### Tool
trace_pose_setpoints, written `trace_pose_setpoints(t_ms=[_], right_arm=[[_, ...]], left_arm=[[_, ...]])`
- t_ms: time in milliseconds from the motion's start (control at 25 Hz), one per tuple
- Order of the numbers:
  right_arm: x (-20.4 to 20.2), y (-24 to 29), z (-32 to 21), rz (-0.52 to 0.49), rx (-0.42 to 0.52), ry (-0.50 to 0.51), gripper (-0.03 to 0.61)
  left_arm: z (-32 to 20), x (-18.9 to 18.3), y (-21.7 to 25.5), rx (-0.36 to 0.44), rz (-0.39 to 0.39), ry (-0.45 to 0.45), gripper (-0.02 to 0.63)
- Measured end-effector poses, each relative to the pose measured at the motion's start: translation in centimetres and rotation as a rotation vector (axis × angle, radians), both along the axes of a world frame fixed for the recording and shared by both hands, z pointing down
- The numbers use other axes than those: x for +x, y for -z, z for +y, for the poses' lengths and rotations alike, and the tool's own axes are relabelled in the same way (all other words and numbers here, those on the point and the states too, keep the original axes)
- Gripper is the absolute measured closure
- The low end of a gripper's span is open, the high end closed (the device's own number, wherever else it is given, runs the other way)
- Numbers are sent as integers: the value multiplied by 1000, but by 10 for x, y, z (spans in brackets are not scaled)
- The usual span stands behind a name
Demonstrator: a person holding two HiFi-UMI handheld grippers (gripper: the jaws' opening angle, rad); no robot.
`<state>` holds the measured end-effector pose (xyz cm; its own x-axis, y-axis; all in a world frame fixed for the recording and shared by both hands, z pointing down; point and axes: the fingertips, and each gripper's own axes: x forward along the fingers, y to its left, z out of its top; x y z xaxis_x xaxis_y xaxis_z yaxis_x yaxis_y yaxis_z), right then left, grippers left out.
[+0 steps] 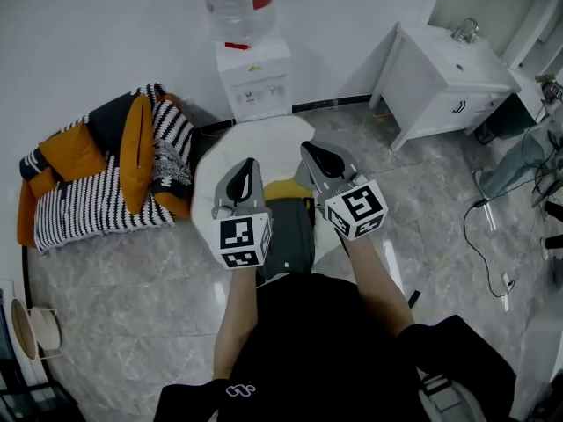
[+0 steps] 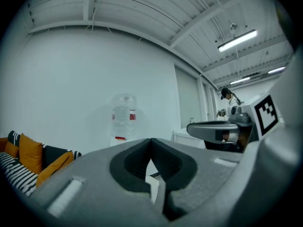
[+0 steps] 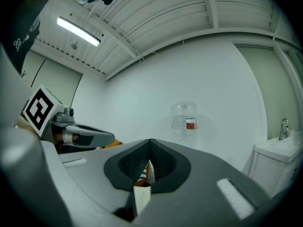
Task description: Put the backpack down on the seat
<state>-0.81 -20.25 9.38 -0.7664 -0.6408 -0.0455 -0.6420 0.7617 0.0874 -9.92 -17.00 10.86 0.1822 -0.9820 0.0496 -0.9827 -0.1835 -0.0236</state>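
Quick rundown of where things are sitting: both tools are being held level and side by side over the seat (image 1: 209,172), aimed at the wall (image 1: 106,25). The left gripper (image 1: 249,163) is being held fully closed, pads pressed together with nothing pinched between them. Same story for the right gripper (image 1: 309,147): jaws together and empty, with only a sliver of background being glimpsed through the notch.

The backpack (image 1: 288,236) is being seen below and between the two grippers. By the look of it, it's already being carried by the seat, though how well its near end is being supported can't be told, since that part is being covered by the marker cubes (image 1: 239,240) and the person's arms (image 1: 233,323).

Its long axis is being lined up the same way the grippers are being pointed, from the person out toward the wall, yellow end farthest away. Neither hand is being favoured: one cube is being overlapped with the pack's left edge, the other with its right, so it's about even.

Materials-wise, the pack is being read as soft grey fabric with a yellow panel, slumpy rather than stiff. The seat is being read as round, white and smooth-topped. Glossy marble-look floor tiles (image 1: 132,271) are being shown all round it.
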Motion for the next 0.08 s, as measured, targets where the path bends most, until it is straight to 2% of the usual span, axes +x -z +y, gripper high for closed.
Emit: trace_pose_setpoints(t_ms=[80], right_arm=[[1,-1,-4,2,4,-1,572]], left_arm=[[-4,-1,-2,-3,3,5,615]])
